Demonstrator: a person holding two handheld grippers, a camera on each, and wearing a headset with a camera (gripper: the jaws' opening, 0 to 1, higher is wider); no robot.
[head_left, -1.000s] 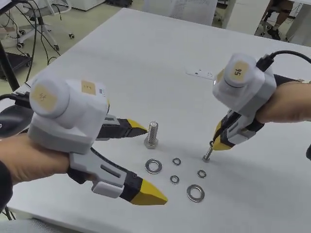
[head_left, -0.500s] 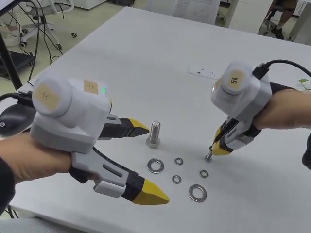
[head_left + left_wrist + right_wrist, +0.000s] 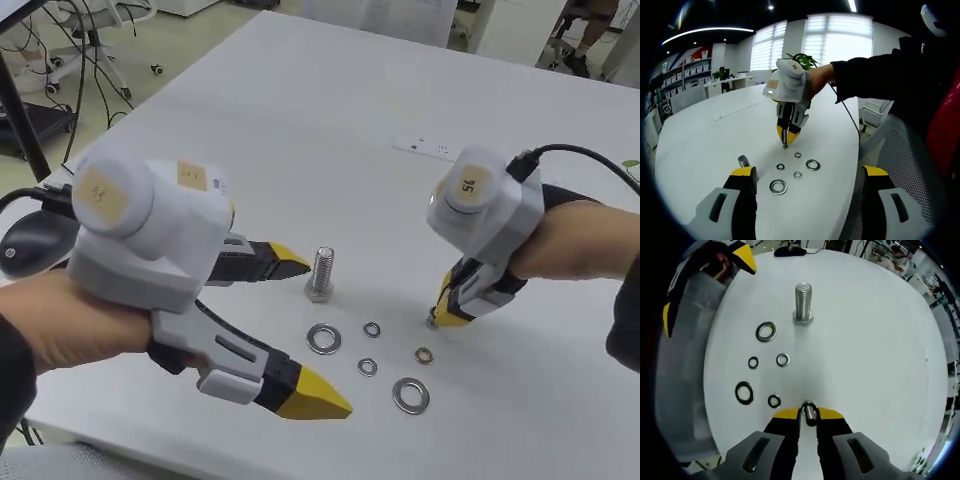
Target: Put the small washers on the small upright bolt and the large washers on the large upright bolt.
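Observation:
My right gripper (image 3: 445,316) is shut on the small bolt (image 3: 810,413), which stands upright with its lower end at the table (image 3: 785,145). The large bolt (image 3: 321,272) stands upright, free, to its left. Between them lie two large washers (image 3: 323,338) (image 3: 410,395) and three small washers (image 3: 372,329) (image 3: 367,367) (image 3: 424,355), all flat on the white table (image 3: 300,130). My left gripper (image 3: 320,333) hovers open at the near left, one fingertip (image 3: 290,260) beside the large bolt, nothing between its jaws.
A white strip (image 3: 432,150) lies farther back on the table. A dark computer mouse (image 3: 25,245) sits at the left edge. The table's near edge runs just below the washers. Chairs and cables stand on the floor beyond the far left.
My right gripper has sunk lower over the small bolt, so less of the bolt shows below its tips. The left gripper, large bolt and washers have kept their places.

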